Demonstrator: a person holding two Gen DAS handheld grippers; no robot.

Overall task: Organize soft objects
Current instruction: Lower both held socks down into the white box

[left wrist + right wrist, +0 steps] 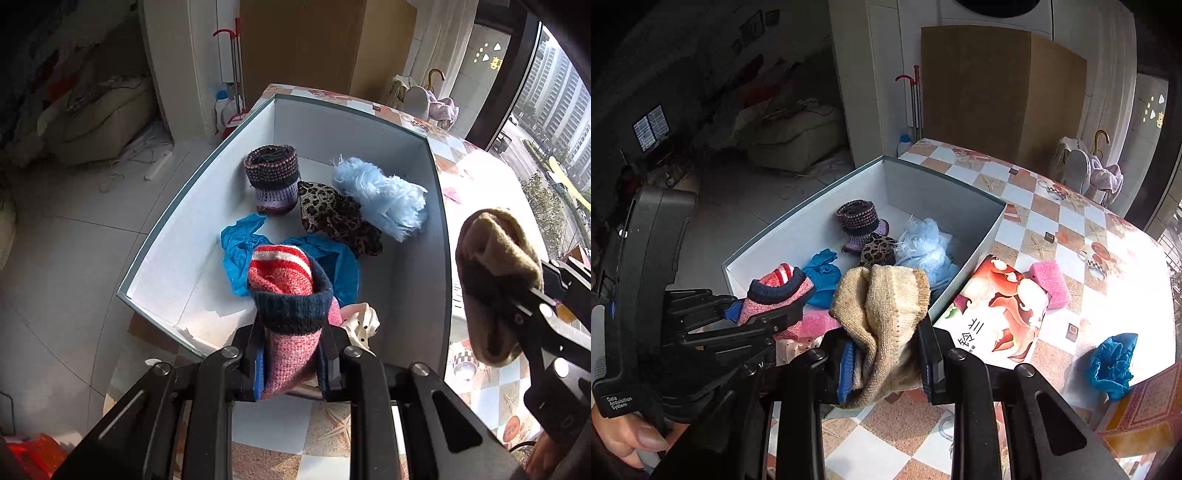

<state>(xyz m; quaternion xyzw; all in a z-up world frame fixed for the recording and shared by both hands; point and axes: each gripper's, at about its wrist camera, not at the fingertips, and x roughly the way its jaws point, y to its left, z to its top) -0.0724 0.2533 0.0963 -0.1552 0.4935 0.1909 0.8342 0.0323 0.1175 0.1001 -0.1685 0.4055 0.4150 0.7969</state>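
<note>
Socks are clamped in both grippers above the near end of an open white box [177, 206] that stands on a table with a checkered starfish cloth [1027, 206]. The left gripper [291, 354] is closed on a pink knitted sock [286, 291] with a navy cuff and a red-and-white striped toe; the sock stands upright between the jaws. The right gripper [886, 363] is closed on a tan knitted sock [882, 310], bunched and folded over itself (its cuff faces the camera). Both socks are held over the box's near edge, the tan one to the right of the pink one.

Inside the box, a dark and lilac knitted piece [273, 177] is seen upright near the far wall, with a leopard-print cloth [332, 218] and a fluffy pale-blue item [384, 195] just beside it. A crumpled blue cover [240, 251] lies nearer the left gripper. Outside the box, a printed tissue pack [1001, 314], a pink sponge [1049, 280] and another blue cover [1112, 362] lie on the cloth.
</note>
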